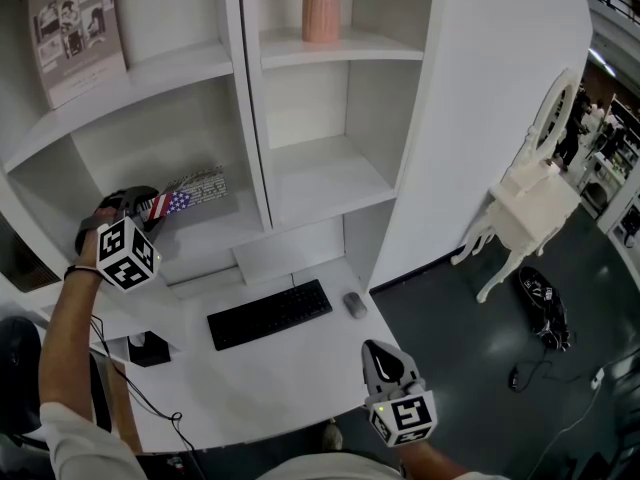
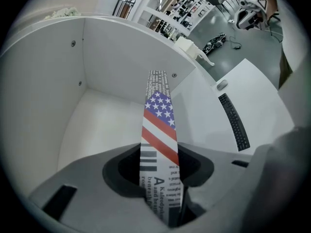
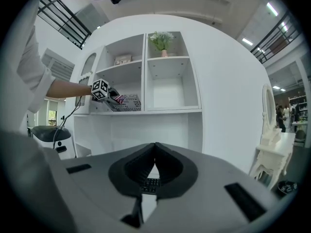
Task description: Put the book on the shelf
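A thin book (image 1: 192, 193) with a stars-and-stripes cover and printed text is clamped edge-on in my left gripper (image 1: 150, 209). It reaches into the lower left compartment of the white shelf (image 1: 215, 236). In the left gripper view the book (image 2: 158, 120) runs straight out between the jaws of the left gripper (image 2: 158, 165), over the compartment floor (image 2: 99, 125). The right gripper view shows the book (image 3: 127, 101) and the left gripper (image 3: 112, 97) at the shelf from afar. My right gripper (image 1: 383, 360) hangs over the desk's front edge, jaws shut and empty, the right gripper (image 3: 155, 145) tips meeting.
A black keyboard (image 1: 270, 313) and a mouse (image 1: 355, 304) lie on the white desk (image 1: 270, 378). A pink vase (image 1: 321, 3) and a leaning book (image 1: 75, 33) sit on upper shelves. A white chair (image 1: 530, 198) stands on the dark floor at right.
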A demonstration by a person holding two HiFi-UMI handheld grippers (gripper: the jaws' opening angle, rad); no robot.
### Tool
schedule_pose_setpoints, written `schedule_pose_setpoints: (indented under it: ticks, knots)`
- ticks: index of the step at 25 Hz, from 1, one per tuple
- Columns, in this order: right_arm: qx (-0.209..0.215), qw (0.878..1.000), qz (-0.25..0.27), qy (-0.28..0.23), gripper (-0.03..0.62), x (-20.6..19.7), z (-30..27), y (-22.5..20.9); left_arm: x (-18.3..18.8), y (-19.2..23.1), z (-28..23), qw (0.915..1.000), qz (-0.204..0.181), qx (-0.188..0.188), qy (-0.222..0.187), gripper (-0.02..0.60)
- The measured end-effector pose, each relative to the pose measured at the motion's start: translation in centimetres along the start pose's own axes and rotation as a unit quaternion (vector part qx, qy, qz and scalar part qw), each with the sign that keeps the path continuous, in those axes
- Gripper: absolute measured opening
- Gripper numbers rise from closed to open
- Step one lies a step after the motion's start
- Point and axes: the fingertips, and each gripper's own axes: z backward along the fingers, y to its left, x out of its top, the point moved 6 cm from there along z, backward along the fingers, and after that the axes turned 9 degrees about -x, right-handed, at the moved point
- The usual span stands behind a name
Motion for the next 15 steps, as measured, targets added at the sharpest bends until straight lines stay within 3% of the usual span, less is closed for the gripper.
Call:
schedule_pose_setpoints:
  ticks: [6,11,15]
  knots:
    - [0.002,1.000,-0.002,0.001,0.005,0.0,-0.2,0.0,0.0,-0.6,-0.3,0.9991,-0.007,-0.040,0.016,0.164]
    - [0.005,1.000,-0.002,-0.002,0.005,0.1,-0.3,0.1,-0.1,-1.8,-0.7,0.9923,-0.010,-0.117,0.041,0.226]
    - [0.004,1.000,-0.003,-0.002,0.005,0.1,-0.4,-0.2,0.0,-2.1,-0.8,0.9864,-0.016,-0.154,0.056,0.253]
